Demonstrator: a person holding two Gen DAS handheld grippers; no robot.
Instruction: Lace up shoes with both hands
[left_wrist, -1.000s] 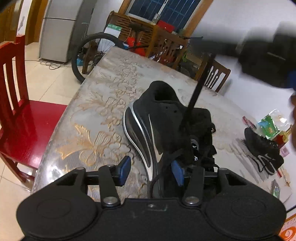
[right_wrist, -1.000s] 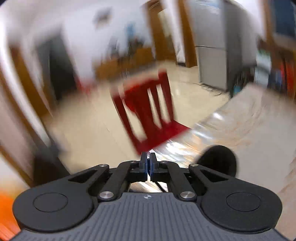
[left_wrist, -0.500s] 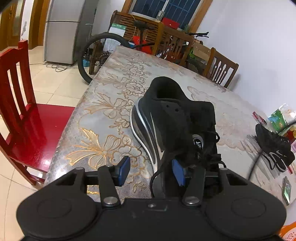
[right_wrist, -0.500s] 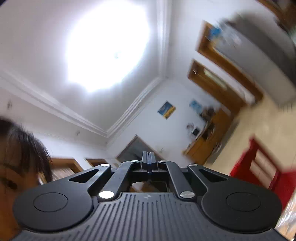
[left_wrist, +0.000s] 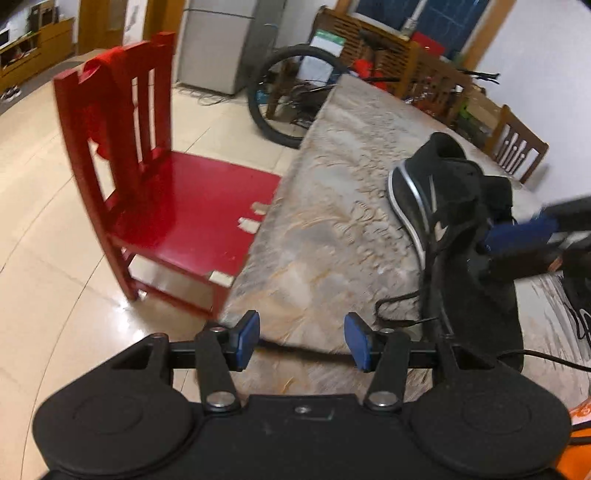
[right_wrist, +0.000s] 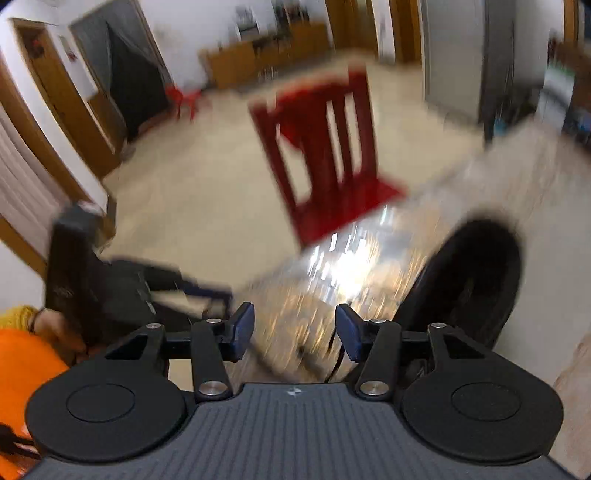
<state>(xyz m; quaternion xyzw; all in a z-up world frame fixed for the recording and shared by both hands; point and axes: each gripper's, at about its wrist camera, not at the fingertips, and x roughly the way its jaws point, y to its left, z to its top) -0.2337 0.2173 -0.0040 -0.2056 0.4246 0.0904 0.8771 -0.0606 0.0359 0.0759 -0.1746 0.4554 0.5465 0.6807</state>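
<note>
A: Legible text in either view?

B: None. The black shoe (left_wrist: 439, 206) on the table carries a white swoosh-shaped mark (left_wrist: 441, 229) on its side, at 3 o'clock in the left wrist view; no lettering accompanies it.

A: The white-and-green sheet (left_wrist: 320, 55) at 12 o'clock?

B: Too small and blurred to read.

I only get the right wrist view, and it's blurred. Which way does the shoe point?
Observer: On the left wrist view, the shoe has its heel away from the left tongs.
Reviewer: Laced up?
Observer: No, a loose lace trails from it onto the table.
Reviewer: Left tongs holding it?
Observer: No, they are open, and the pads press on nothing.
</note>
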